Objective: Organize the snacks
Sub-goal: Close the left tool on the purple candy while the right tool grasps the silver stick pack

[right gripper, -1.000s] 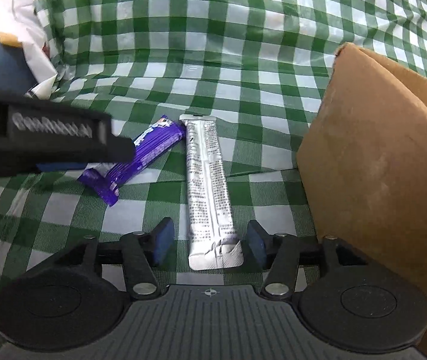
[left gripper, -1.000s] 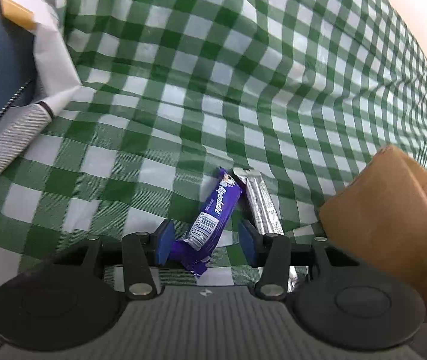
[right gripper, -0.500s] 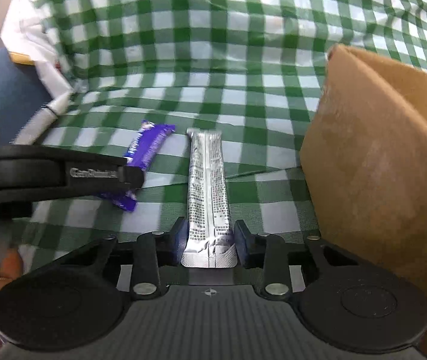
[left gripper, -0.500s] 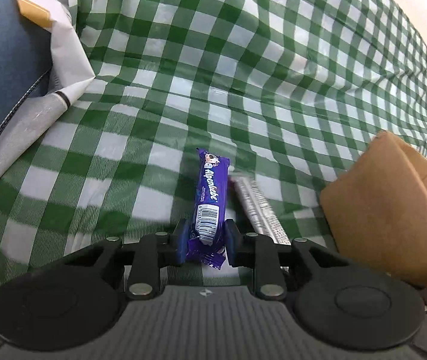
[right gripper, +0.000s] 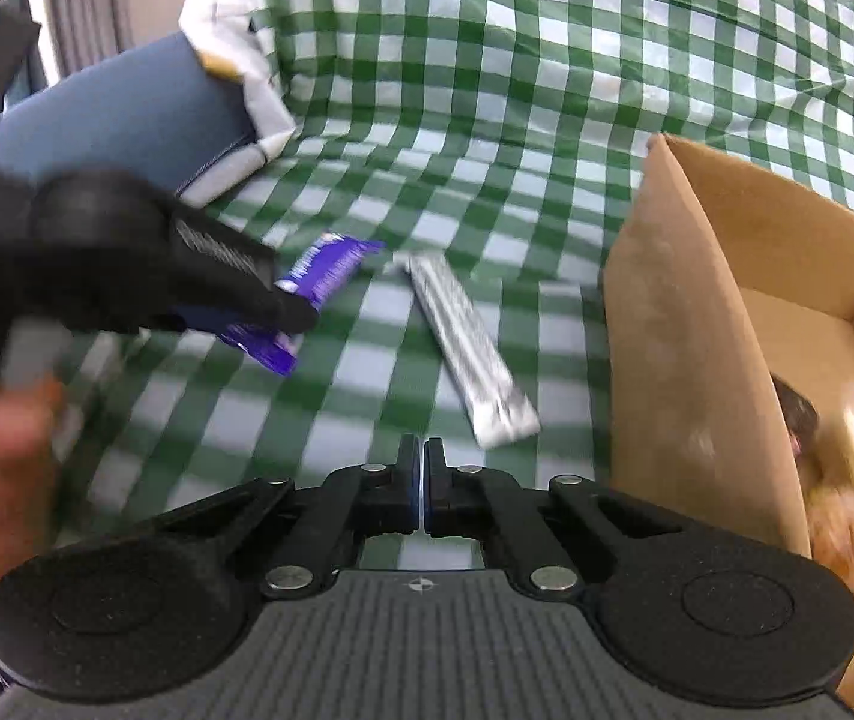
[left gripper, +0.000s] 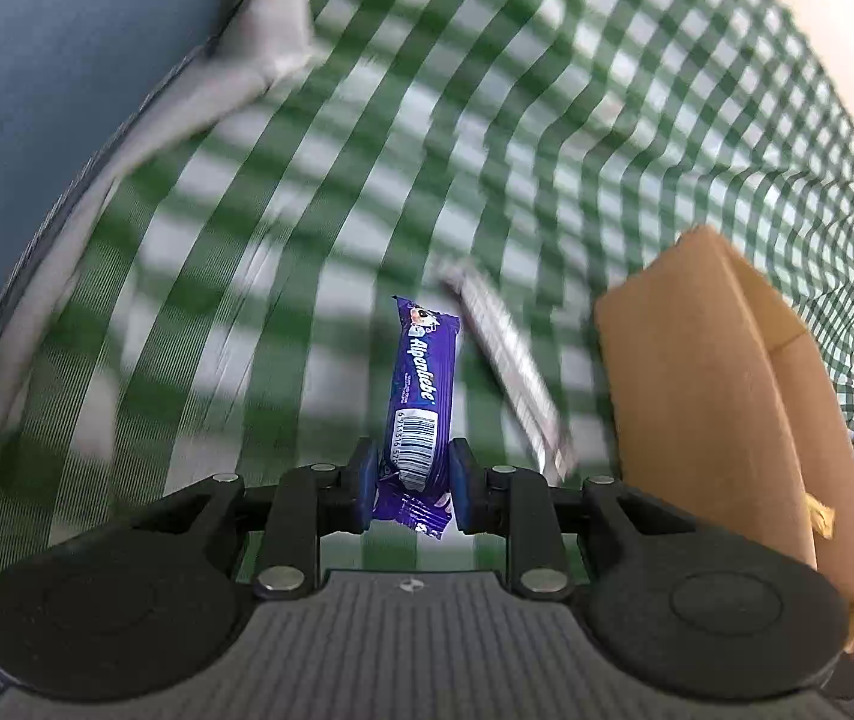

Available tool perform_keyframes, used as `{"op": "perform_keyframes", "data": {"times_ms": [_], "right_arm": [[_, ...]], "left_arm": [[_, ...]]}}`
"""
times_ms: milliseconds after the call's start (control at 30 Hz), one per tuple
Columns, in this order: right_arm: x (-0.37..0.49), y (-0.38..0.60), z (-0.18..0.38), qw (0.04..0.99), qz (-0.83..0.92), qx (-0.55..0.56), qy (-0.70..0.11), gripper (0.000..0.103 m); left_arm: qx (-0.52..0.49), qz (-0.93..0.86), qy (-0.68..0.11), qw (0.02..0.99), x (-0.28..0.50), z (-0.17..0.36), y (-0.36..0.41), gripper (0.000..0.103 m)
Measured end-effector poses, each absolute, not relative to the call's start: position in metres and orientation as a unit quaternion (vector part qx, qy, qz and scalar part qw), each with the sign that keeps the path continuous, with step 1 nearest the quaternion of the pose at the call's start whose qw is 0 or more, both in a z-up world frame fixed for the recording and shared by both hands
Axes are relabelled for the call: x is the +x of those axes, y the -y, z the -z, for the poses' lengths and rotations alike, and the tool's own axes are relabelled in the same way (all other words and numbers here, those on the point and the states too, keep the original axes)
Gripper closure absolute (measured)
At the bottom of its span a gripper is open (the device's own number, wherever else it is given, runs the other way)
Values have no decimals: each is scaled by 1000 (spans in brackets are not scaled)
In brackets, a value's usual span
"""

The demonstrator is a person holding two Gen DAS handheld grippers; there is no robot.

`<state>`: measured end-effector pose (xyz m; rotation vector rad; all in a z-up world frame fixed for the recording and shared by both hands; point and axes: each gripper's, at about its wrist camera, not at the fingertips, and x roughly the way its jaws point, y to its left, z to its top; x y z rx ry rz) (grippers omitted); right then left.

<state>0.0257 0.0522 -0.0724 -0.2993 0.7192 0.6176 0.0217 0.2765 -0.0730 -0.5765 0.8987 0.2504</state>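
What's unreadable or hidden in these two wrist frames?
- Cardboard box contents, right wrist view: motion-blurred orange-brown shapes, cut by the frame edge; unidentifiable.
- Box interior, left wrist view: hidden behind its near wall.
- Silver packet print: blurred in both views.
- Purple Alpenliebe bar, right wrist view: near end covered by the left gripper.
- Objects at the left wrist view's right edge: cut off.

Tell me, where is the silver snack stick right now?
The silver snack stick lies loose on the checked cloth, between the purple bar and the cardboard box.
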Motion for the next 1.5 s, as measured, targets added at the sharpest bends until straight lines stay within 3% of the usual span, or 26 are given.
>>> {"op": "perform_keyframes", "data": {"times_ms": [200,267,367,400,600,700,733,800,967,1033,1100,1133,1167,1333,1400,1500], "right_arm": [[20,-42,78,885,-285,-118,-348,100],[21,-45,76,889,-286,-125,-335,90],[30,-55,78,896,-273,-144,-320,68],[34,-59,79,899,-265,-154,-312,66],[70,-87,91,906,-242,-182,-295,65],[88,-102,97,907,-234,-187,-296,54],[95,-106,100,905,-233,-187,-303,47],[108,-111,106,901,-233,-183,-316,44],[126,-120,117,903,-220,-177,-324,33],[127,-120,118,902,-226,-166,-329,38],[127,-118,117,896,-249,-147,-337,55],[125,-119,116,893,-260,-151,-335,68],[121,-121,116,893,-262,-166,-327,74],[107,-114,111,888,-273,-165,-331,81],[96,-110,107,887,-278,-171,-327,96],[76,-100,96,884,-290,-180,-318,98]], "left_arm": [[-273,-127,-494,816,12,90,-281,71],[-258,-130,-490,823,15,88,-281,64],[-251,-136,-481,829,22,86,-284,63],[-250,-137,-480,830,25,87,-284,63],[-245,-139,-487,827,39,93,-285,63],[-244,-132,-487,828,39,93,-284,64],[-240,-131,-488,829,39,94,-284,69],[-232,-133,-491,829,40,94,-284,78],[-246,-128,-491,826,39,95,-290,80],[-246,-126,-491,826,40,94,-290,80],[-247,-126,-490,826,40,94,-290,81],[-247,-126,-490,826,39,94,-290,81],[-248,-126,-490,826,39,94,-290,81],[-258,-125,-488,824,35,93,-291,83],[-261,-126,-487,824,33,93,-291,83],[-263,-127,-488,823,31,92,-290,84]]}}
